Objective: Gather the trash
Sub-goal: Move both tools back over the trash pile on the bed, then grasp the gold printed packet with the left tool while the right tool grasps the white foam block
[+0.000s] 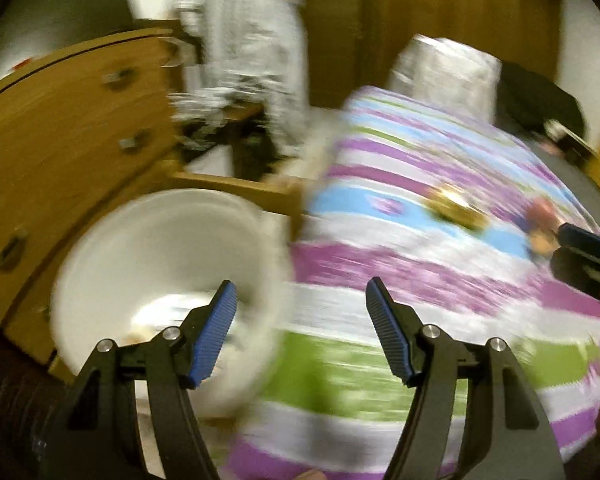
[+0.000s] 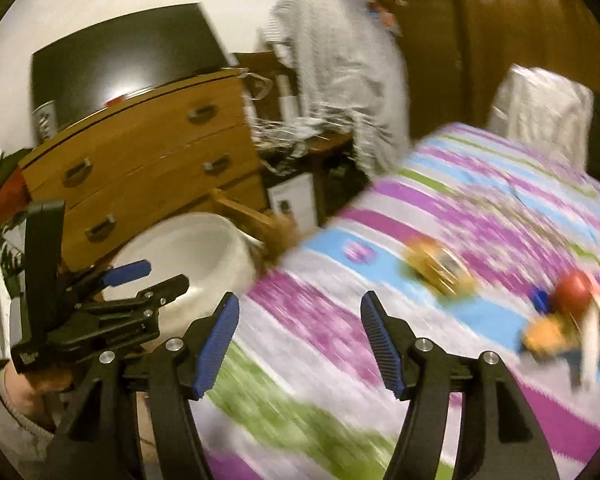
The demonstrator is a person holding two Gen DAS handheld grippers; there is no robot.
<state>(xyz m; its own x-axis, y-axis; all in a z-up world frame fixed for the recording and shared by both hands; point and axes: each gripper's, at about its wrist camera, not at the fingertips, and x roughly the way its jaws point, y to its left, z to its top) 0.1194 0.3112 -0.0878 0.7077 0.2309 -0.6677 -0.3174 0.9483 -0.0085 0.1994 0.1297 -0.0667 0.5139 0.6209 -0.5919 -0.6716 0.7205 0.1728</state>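
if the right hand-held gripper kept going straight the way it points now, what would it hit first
Most likely the striped bedspread: the right hand-held gripper is open with nothing between its jaws, angled down over the bed. The yellow wrapper lies off to the right of that line. Blur makes depth uncertain.

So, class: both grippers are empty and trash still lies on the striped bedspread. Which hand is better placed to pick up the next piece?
Probably right. The right gripper faces the gold wrapper; the left gripper sits beside the white bin.
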